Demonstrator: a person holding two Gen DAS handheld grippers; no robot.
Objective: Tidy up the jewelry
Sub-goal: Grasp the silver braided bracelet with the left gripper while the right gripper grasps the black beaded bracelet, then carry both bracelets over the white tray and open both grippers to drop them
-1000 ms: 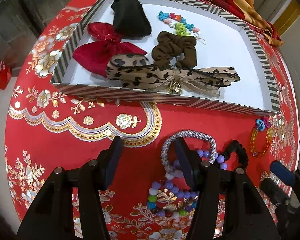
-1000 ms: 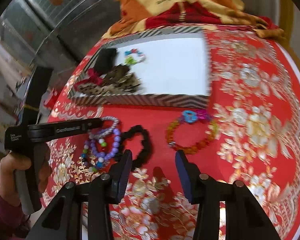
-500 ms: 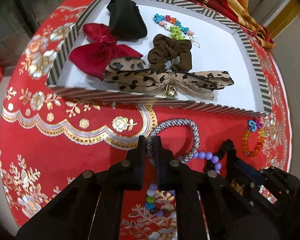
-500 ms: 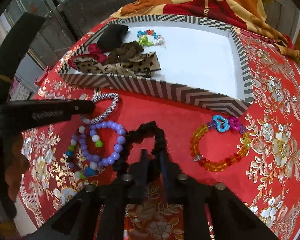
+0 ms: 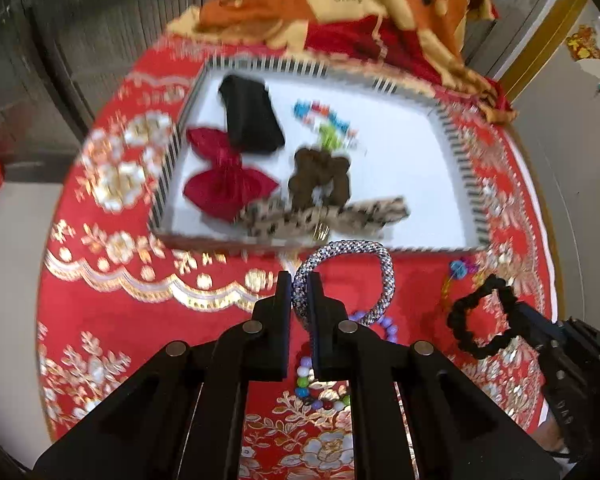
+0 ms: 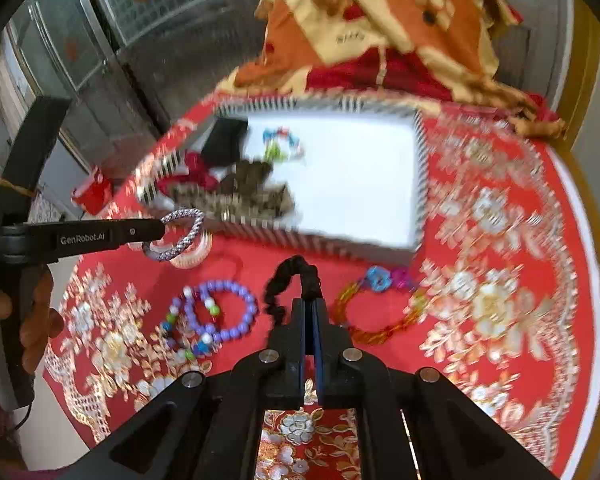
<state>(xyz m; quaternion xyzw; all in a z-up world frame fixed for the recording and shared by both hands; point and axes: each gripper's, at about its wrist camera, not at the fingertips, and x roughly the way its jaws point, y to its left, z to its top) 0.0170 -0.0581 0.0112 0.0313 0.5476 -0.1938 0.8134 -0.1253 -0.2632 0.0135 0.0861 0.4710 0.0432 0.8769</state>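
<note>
Red cloth with gold and white flower embroidery covers the round table, and a striped-walled white tray sits toward its far side. Going left to right: the left gripper is clenched on the rim of a silver-and-black woven rope bangle, held clear of the cloth just in front of the tray wall. Below it lies a purple bead bracelet, smooth and round-beaded. The right gripper is clamped on a black knobbly bead bracelet. An amber bead bracelet with blue and pink charms rests on the cloth, further right. Inside the tray lie soft fabric bows and scrunchies. Each pinch takes only a thin arc, so a loop could twist out, or snag the tray's near wall on crossing.
</note>
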